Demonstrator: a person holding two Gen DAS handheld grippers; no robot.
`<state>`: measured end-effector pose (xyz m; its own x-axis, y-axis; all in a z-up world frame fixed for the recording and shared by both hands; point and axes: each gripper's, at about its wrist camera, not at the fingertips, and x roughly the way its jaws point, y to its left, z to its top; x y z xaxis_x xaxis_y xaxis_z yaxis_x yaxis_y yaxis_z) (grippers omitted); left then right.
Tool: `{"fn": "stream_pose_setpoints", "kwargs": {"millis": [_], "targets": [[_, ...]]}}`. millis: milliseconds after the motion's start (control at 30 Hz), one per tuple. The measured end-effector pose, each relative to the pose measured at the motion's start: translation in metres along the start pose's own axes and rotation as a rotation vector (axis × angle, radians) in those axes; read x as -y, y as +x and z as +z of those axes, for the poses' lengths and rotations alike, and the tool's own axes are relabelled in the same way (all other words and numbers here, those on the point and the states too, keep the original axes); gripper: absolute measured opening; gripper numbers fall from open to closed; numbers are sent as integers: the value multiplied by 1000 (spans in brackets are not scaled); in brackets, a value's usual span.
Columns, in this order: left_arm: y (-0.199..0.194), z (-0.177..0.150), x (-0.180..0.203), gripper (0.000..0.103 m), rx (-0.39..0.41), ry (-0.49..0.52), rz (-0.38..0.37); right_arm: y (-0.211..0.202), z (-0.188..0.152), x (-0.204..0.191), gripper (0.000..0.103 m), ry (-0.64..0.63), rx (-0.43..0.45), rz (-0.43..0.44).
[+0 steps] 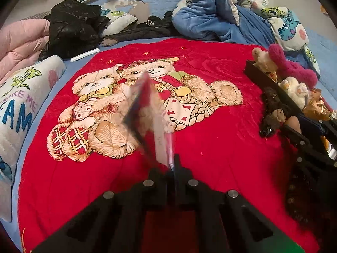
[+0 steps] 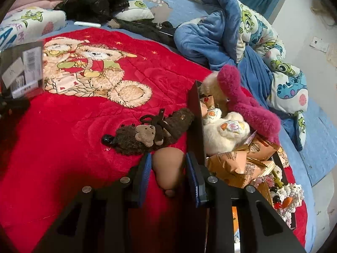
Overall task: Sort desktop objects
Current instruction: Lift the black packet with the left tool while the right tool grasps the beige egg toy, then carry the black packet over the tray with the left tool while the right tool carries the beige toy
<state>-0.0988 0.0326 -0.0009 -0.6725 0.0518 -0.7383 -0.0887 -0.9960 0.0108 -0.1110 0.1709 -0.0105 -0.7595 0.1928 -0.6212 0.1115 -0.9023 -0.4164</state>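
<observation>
My left gripper (image 1: 173,165) is shut on a clear plastic packet (image 1: 150,118), held edge-on and blurred above the red teddy-bear blanket (image 1: 221,147); the packet also shows in the right wrist view (image 2: 22,69) at the far left. My right gripper (image 2: 168,164) is open, its blue pads on either side of a tan rounded object (image 2: 167,164) on the blanket. A brown hedgehog plush (image 2: 147,132) lies just ahead of it, against the black box (image 2: 198,113), and shows in the left wrist view (image 1: 273,113).
The black box holds a magenta plush (image 2: 246,105), a white plush (image 2: 223,128), orange snack packets (image 2: 242,160) and small trinkets (image 2: 282,194). Blue cartoon bedding (image 2: 231,31), black clothing (image 1: 71,27), a pink quilt (image 1: 19,42) and a white pen-like object (image 1: 84,55) ring the blanket.
</observation>
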Motion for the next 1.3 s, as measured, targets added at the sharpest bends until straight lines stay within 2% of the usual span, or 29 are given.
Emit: {"fn": "stream_pose_setpoints", "kwargs": {"millis": [467,833,1000,1100,1300], "targets": [[-18,1,4,3,61,18,-12,-30,-3,8,32,72,40,60],[-48,5,27,3,119,17,-86,-52,4,24,32,146,82,113],[-56,7,49,3,134,16,-73,-59,4,39,32,190,95,134],[-61,9,65,3,129,3,-110,-63,2,51,32,215,102,141],[-77,16,116,3,148,62,-141,-72,-4,84,32,284,118,151]]}}
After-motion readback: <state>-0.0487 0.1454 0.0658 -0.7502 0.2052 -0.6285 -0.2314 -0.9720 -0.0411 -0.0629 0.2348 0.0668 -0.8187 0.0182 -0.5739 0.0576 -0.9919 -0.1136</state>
